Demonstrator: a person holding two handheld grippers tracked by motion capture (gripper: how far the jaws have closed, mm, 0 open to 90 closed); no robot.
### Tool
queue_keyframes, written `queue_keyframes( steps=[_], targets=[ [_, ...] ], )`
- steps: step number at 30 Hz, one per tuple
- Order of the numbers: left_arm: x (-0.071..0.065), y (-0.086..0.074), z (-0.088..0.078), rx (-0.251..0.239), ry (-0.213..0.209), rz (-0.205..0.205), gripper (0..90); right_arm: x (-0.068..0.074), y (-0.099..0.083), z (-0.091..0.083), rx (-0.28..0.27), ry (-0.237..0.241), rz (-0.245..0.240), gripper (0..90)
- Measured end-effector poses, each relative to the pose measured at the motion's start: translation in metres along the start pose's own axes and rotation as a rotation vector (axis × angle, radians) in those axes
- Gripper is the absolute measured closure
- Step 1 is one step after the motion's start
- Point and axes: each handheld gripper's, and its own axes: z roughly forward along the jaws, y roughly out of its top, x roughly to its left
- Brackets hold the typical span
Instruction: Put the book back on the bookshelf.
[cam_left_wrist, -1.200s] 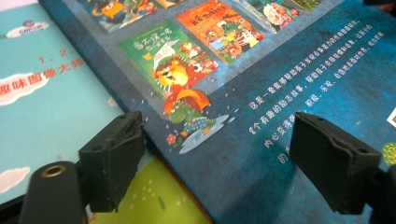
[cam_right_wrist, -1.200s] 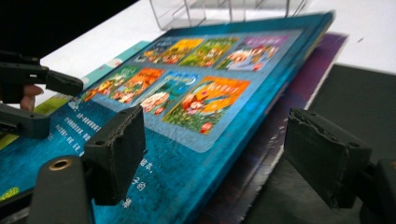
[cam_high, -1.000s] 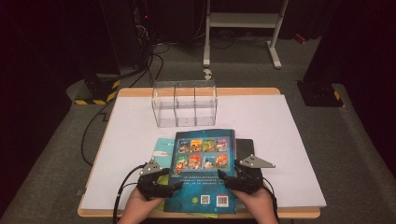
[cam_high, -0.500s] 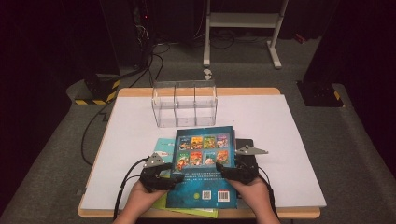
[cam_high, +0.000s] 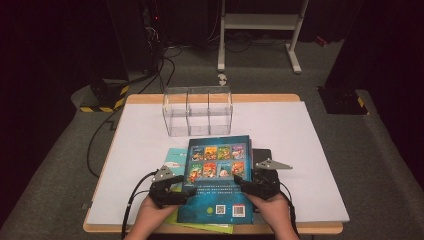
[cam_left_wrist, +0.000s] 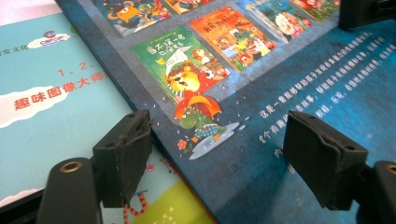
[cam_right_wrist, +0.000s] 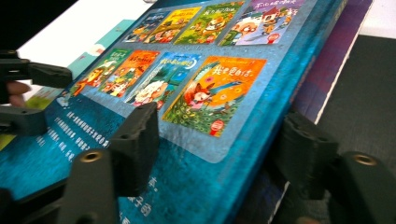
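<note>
from the high view, the blue picture book (cam_high: 218, 180) lies at six o'clock on the white table (cam_high: 310, 150), left gripper (cam_high: 187, 191) and right gripper (cam_high: 241, 184) at its edges. left gripper view: jaws apart, straddling its edge. right gripper view: jaws just been closing astride its edge, grip unclear.

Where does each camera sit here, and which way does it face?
High view: above the person's side, looking forward and down at the table, clear box and blue book; forearms, hands, both tongs show.
Left gripper view: on the left tongs, looking along its jaws across the book's left edge.
Right gripper view: on the right tongs, looking across the book's right edge; the left tongs lie beyond.
All three share the blue book.
</note>
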Motion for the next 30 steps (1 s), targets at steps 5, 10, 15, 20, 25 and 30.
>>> queue_keyframes(
  steps=[5,10,15,20,25,30],
  targets=[
    [0.0,-0.001,0.0,-0.002,0.002,0.0,23.0,0.0,-0.004,-0.006,-0.011,0.021,-0.002,43.8],
    [0.001,0.0,0.0,0.002,0.001,-0.015,19.9,0.005,-0.007,-0.012,-0.039,0.007,-0.038,46.9],
    [0.007,0.0,-0.002,0.003,-0.012,-0.058,14.8,0.015,-0.007,-0.018,-0.076,0.009,-0.099,48.2],
    [0.017,-0.002,-0.007,-0.015,-0.054,-0.131,13.7,0.025,-0.007,-0.02,-0.107,0.005,-0.159,48.3],
    [0.025,-0.004,-0.009,-0.029,-0.102,-0.184,8.5,0.035,-0.007,-0.023,-0.136,-0.005,-0.223,49.5],
    [0.025,-0.004,-0.009,-0.034,-0.147,-0.199,11.2,0.042,-0.007,-0.022,-0.138,0.01,-0.252,49.7]
  ],
)
